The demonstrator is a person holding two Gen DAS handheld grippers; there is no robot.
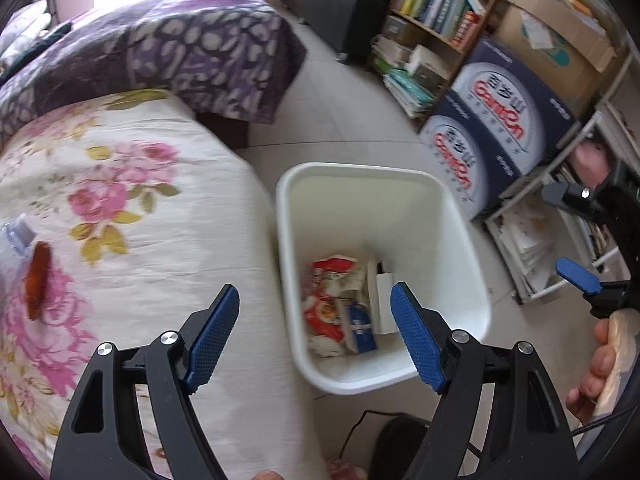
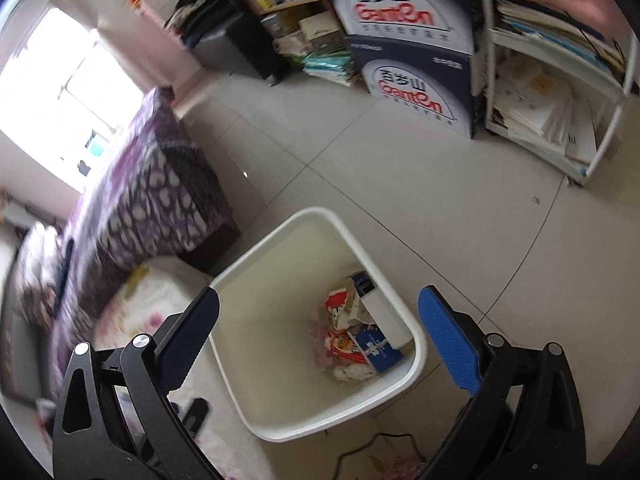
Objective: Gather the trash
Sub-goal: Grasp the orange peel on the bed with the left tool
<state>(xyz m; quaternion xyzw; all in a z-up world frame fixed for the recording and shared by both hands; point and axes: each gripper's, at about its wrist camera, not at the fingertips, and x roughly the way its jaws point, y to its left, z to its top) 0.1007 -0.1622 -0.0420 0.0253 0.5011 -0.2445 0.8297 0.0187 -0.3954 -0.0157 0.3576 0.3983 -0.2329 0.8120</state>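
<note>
Left wrist view: the left hand-held gripper hangs with its blue pads spread wide and nothing between them, tilted down over the near edge of a white bin that stands on the tiled floor just beside a bed with a floral cover. At the bottom of the bin lie crumpled red-and-white wrappers, a small blue carton and a white box, all packed close together. On the floral cover, at the far left, lie an orange item and part of a clear wrapper; both are blurred. At the right edge shows the right hand-held gripper, with fingers of a hand on its handle.

Right wrist view: the right hand-held gripper also stands wide, empty, above the same bin. The trash sits in the bin's far corner: the wrappers, the blue carton and the white box touching one another. Beyond, two dark printed boxes are stacked beside a white shelf of papers.
</note>
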